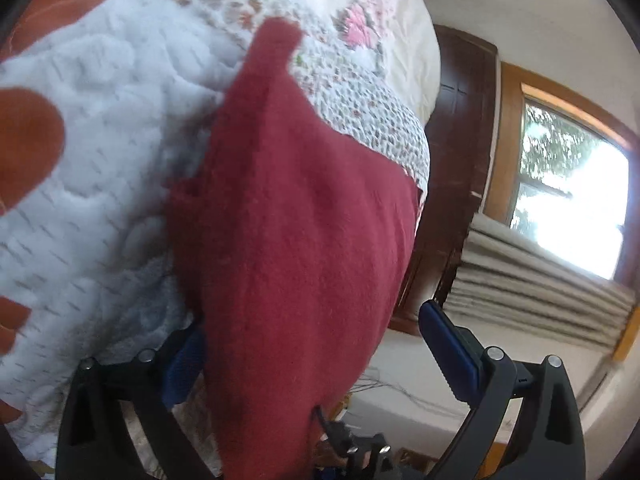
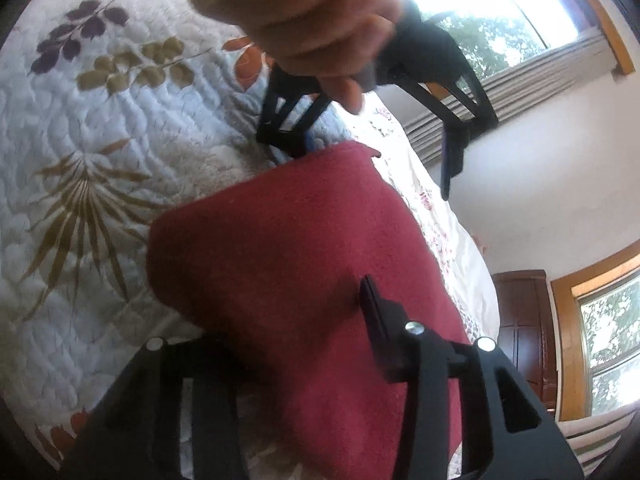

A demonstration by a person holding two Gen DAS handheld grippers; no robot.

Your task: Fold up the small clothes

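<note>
Red cloth (image 1: 296, 240) fills the space right in front of my left tongs (image 1: 320, 356), draped over them and hanging down onto the quilt (image 1: 100, 120) on the bed. It looks soft, light and floppy to me, a bit fuzzy, so I think it will sag and bend anywhere I lift it and will not slip much. I would take hold at an edge or a corner, so that it hangs flat. My left tongs stand wide apart. One blue pad (image 1: 448, 354) is out in the open air and the other is tucked behind the cloth, so the cloth touches them but they are not pinching it. On my right tongs (image 2: 304, 336) the cloth lies across the fingers (image 2: 380, 320), and the other finger is hidden, so I cannot tell if they are squeezing it or let go. From the right camera I also see a hand (image 2: 320, 20) holding the left tongs above the far edge of the cloth.
</note>
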